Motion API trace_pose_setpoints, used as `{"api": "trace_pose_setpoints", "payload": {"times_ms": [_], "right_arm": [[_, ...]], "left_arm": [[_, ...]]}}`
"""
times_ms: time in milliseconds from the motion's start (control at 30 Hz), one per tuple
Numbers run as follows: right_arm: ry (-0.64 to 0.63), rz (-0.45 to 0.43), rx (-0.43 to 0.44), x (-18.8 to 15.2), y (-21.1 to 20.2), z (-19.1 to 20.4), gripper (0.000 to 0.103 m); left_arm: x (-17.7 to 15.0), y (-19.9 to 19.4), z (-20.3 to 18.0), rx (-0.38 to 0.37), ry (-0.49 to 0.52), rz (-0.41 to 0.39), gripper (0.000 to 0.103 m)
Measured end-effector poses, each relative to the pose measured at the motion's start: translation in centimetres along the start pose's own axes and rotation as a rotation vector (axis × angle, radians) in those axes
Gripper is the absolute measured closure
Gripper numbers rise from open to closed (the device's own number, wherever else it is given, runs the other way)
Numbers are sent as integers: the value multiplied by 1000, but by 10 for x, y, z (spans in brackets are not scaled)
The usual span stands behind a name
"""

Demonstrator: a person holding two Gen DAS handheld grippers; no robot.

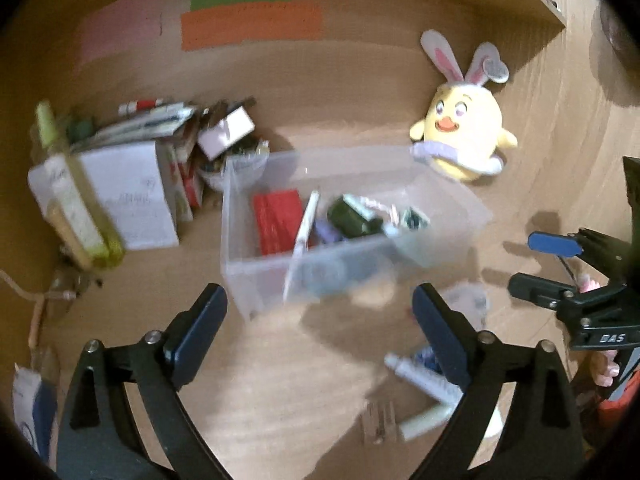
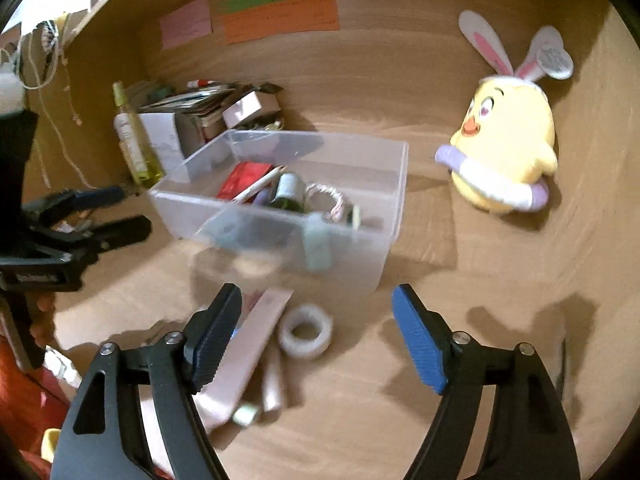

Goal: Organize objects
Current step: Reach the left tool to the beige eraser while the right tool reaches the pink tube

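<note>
A clear plastic bin stands on the wooden desk and holds a red packet, a dark green jar, a pencil and other small items. My left gripper is open in front of the bin with nothing between its fingers. My right gripper is open too, just short of the bin. Below it lie a roll of white tape, a pink tube and smaller tubes. White tubes lie beside the left gripper's right finger.
A yellow chick plush with rabbit ears sits right of the bin. At the back left stand a pile of boxes and books and a yellow-green bottle. Coloured paper strips hang on the back panel.
</note>
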State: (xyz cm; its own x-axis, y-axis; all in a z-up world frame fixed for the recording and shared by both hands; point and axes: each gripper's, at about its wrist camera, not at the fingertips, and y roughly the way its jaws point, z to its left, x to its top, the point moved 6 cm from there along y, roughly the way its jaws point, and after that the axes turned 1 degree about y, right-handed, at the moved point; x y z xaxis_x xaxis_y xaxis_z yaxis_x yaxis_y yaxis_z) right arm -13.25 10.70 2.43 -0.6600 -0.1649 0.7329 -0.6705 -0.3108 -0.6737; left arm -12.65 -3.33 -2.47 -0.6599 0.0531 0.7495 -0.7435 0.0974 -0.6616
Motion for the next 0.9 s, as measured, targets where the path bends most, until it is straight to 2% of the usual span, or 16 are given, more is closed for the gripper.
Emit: {"api": "trace_pose_setpoints", "payload": {"times_ms": [133,267,433,533,567,633,667,767,833,900], "right_arm": [[34,14,46,-24,-6,14,27],[19,44,56,-47,-4,31,26],[-32,106,68,-74,8,57,24],[-55,125,41,-84,14,62,24],[-58,123,25,-85,15,61,24],[-54,116,6,-86,14,56,26],[-50,113,0,-86,12,53,26],[-43,103,-22,-87,7,42,41],[-36,111,-30,-88,7,34,57],[-32,118,-40,-89,7,26,65]], "left_arm": [[-29,-1,-3,9,-2,38,8],[-56,4,-8,2,3,92,8],[-77,18,-14,-25,0,156,8],[-84,25,-16,-44,-4,187,9],[-86,27,-17,-48,-6,194,10],[-87,29,-16,-61,-13,200,23],[-88,29,-16,-64,-13,203,23],[-89,27,-14,-62,-11,192,28],[-90,25,-12,-52,-14,186,37],[-91,23,-10,-46,-19,183,40]]}}
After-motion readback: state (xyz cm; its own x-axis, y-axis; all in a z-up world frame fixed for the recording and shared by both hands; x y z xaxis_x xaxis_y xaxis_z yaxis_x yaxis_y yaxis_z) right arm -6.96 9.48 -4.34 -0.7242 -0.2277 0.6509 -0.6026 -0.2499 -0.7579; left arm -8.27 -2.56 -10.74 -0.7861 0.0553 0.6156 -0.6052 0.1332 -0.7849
